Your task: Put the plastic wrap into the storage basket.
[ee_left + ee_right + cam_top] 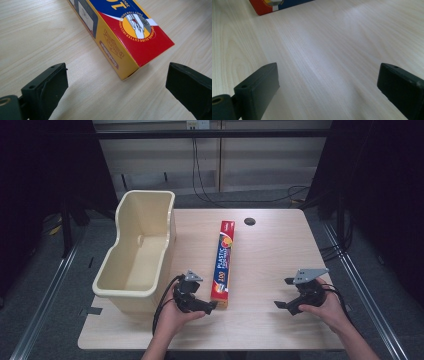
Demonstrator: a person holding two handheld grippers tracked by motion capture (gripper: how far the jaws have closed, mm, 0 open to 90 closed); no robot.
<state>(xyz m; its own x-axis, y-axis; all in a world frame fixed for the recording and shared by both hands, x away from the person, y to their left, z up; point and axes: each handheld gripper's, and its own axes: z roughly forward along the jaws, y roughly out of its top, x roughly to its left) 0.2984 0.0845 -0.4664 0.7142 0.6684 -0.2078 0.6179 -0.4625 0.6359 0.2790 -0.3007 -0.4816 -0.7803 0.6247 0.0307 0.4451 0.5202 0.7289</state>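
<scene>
- A tall cream plastic bin [135, 252] with rounded corners stands on the left part of the pale wooden table [270, 255], its long side running away from the person. Its near wall overhangs the table's left front region.
- The left gripper [212, 306], black with a grey three-cornered plate on top, is held in the person's left hand [175, 312] just in front of the bin's near right corner. Its cable loops down beside the wrist.
- In the left gripper view the two black jaws stand wide apart with nothing between them; bare table shows in the gap.
- The long, narrow cardboard box of plastic wrap [223, 262], blue, red and yellow with white lettering, lies flat near the middle of the table, lengthwise away from the person and just right of the bin, apart from it.
- The box's near end lies just ahead of the left gripper's jaws. In the left gripper view [120, 32] that end corner points into the opening between the jaws but stops short of them; neither jaw touches it.
- A small dark round hole [249, 221] sits in the tabletop to the right of the box's far end.
- The right gripper [285, 294], of the same make, is held in the person's right hand [325, 307] near the table's front right, well apart from the box, with its jaws pointing left towards it.
- In the right gripper view the jaws stand wide apart over bare table, holding nothing; a corner of the box [277, 5] shows far ahead at the top left.
</scene>
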